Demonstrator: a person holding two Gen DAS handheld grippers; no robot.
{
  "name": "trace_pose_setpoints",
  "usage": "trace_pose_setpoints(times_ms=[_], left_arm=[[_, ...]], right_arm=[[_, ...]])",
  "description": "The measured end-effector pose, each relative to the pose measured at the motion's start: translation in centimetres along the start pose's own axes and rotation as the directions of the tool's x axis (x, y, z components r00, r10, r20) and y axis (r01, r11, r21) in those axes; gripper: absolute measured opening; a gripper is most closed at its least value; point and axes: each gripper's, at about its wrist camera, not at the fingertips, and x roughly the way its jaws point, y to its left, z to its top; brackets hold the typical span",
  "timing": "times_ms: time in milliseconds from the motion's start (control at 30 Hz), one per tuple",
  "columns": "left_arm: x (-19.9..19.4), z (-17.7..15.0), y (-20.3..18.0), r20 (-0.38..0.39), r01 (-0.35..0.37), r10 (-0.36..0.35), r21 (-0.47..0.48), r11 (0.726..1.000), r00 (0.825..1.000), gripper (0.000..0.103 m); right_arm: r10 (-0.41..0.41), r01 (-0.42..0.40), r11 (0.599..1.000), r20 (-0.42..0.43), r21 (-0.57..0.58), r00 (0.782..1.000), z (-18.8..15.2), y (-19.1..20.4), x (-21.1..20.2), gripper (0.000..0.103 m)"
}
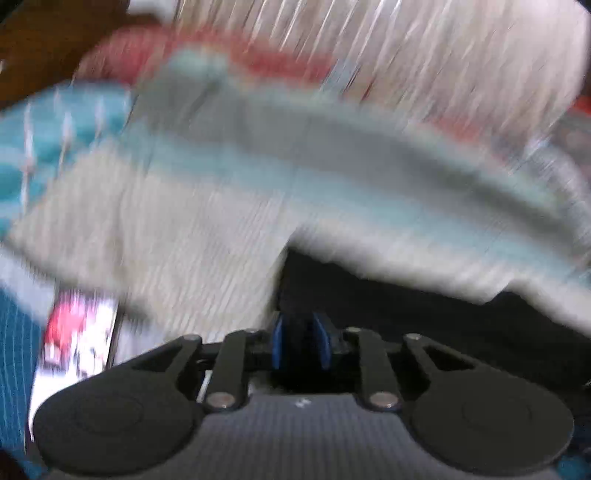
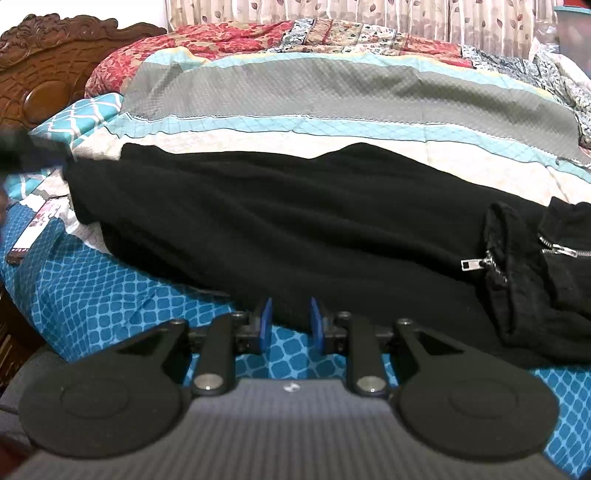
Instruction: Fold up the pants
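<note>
The black pants (image 2: 277, 221) lie stretched across the bed, legs to the left and the zippered waist (image 2: 554, 254) at the right. My right gripper (image 2: 290, 325) is open and empty, just in front of the pants' near edge, over the blue sheet. In the blurred left wrist view, my left gripper (image 1: 301, 341) has its blue pads close together with black pants cloth (image 1: 406, 314) between them. The left gripper also shows as a dark blur at the pants' left end in the right wrist view (image 2: 22, 151).
A striped grey, teal and cream quilt (image 2: 332, 96) lies behind the pants. A phone (image 2: 35, 229) lies on the blue patterned sheet (image 2: 110, 295) at the left. A carved wooden headboard (image 2: 44, 74) stands at the far left, curtains (image 2: 332, 11) behind.
</note>
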Motion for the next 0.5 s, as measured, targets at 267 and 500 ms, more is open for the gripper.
trace_pose_setpoints(times_ms=[267,500], left_arm=[[-2.7,-0.2,1.9,0.011,-0.027,0.028,-0.123,0.992,1.0,0.039],[-5.7,2.1,-2.9,0.116,0.159,-0.152,-0.058,0.986,0.982,0.044]], right_arm=[[0.005,-0.005,1.0,0.016,0.012,1.0,0.3,-0.7,-0.2,0.025],[-0.029,0.022,0.995,0.068,0.095,0.997,0.4,-3.0,-1.3,0.026]])
